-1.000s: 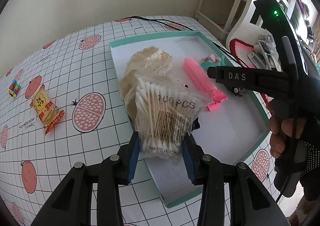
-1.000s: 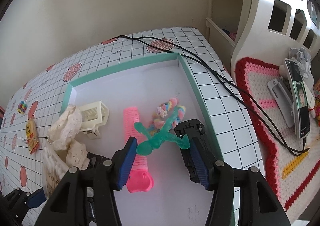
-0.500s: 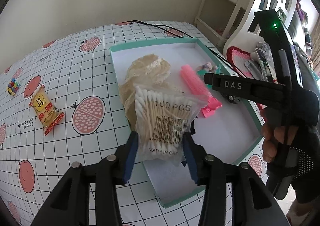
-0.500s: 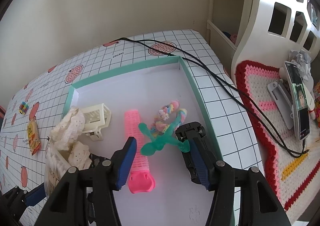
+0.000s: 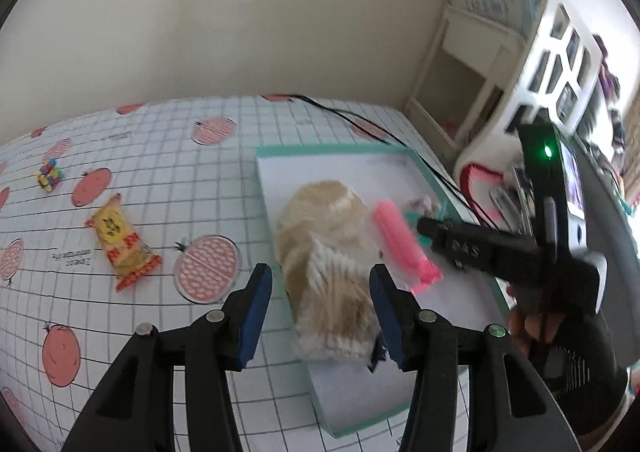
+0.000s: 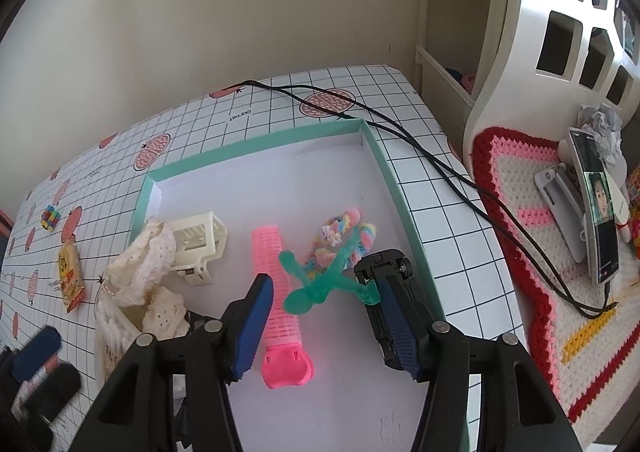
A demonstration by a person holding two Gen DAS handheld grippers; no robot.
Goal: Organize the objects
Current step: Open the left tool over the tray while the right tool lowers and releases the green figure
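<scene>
Gridded tablecloth (image 6: 404, 92) reads "Garnet"; gripper body (image 5: 480, 248) "DAS".

A phone (image 6: 600, 220) in a stand rests on a crocheted mat (image 6: 532, 212) beside white shelving (image 6: 520, 32)

Left gripper (image 5: 320, 312) jaws spread apart, nothing between the blue pads (image 5: 256, 312) touching them. Bag of cotton swabs (image 5: 336, 300), blurred, lies in the teal-rimmed tray (image 5: 332, 150) near its left wall, partly on a cream lace piece (image 5: 320, 208). Pink hair roller (image 5: 400, 244) just right of the swabs. Right gripper (image 5: 424, 226) reaches in from the right over the tray, green light lit, held by a hand (image 5: 532, 324); jaw state unclear. Yellow snack packet (image 5: 120, 244) and small colourful cube (image 5: 49, 176) on the grid tablecloth (image 5: 160, 172), well left of the tray.
</scene>
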